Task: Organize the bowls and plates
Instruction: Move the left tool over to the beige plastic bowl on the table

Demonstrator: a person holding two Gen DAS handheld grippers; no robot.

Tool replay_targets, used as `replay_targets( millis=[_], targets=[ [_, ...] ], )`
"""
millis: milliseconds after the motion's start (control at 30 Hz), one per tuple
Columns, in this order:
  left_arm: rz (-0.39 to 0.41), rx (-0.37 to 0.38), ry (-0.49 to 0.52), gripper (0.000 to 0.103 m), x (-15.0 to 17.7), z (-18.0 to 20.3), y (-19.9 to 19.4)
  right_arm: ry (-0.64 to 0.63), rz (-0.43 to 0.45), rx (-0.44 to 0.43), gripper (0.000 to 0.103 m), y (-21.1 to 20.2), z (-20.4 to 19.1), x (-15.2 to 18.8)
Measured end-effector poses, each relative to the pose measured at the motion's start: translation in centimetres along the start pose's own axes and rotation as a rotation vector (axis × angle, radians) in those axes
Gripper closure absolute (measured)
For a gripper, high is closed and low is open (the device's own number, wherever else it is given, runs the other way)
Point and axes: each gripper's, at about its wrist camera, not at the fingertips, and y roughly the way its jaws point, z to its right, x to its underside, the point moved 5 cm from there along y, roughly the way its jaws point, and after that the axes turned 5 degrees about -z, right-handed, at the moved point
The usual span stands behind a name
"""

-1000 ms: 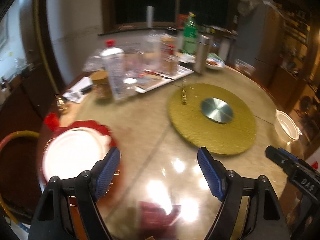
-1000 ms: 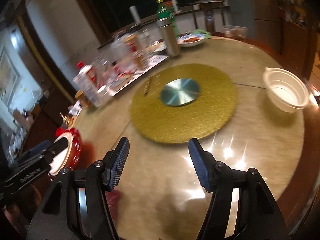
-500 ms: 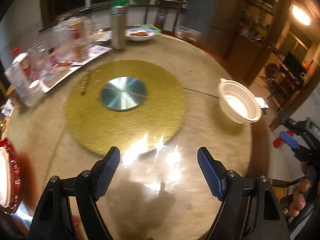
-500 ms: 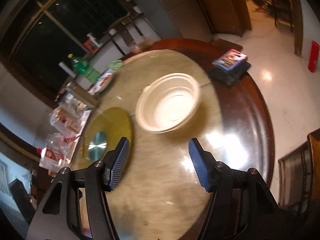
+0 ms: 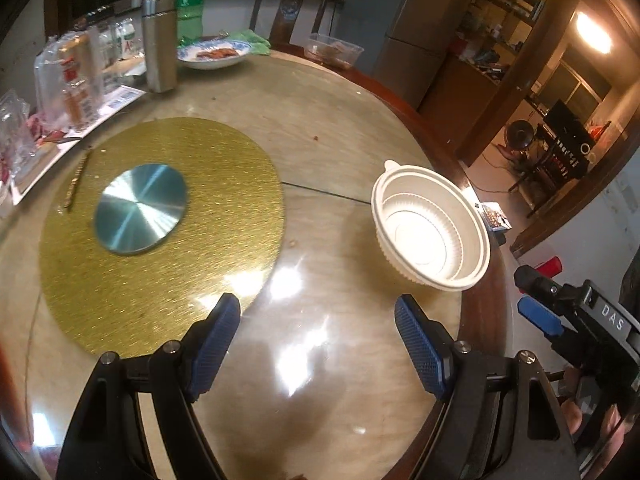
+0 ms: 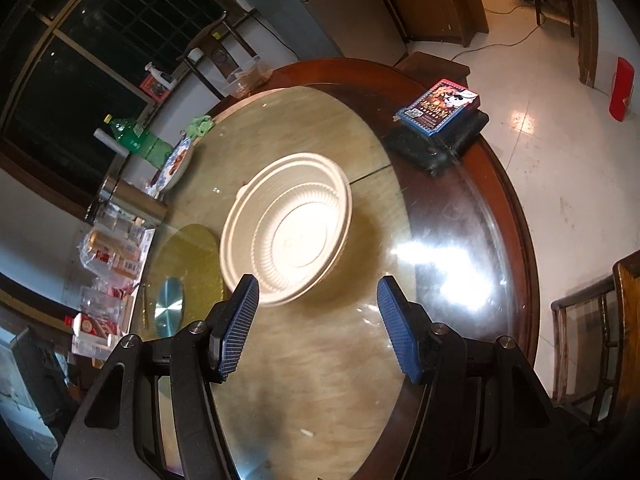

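While both grippers hang wide and empty over the table, the left and right, the white bowl sits near the rim, beside the gold disc.

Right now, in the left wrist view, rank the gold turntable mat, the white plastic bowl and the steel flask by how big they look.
1. gold turntable mat, clearly largest.
2. white plastic bowl.
3. steel flask, though it stands farther from the camera, so its true size is unsure.
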Motion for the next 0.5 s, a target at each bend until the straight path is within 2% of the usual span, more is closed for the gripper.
replay_targets(
  millis=[367, 500],
  targets=[
    [-0.018, 0.014, 0.0, 0.023, -3.0, 2.4, 3.7, -0.009, -0.02, 0.046, 0.041, 2.1, 0.9, -2.7],
    [-0.021, -0.002, 0.015, 0.023, -3.5, 3.2, 4.8, -0.027, -0.029, 0.066, 0.041, 2.8, 0.8, -3.3]
  ],
)
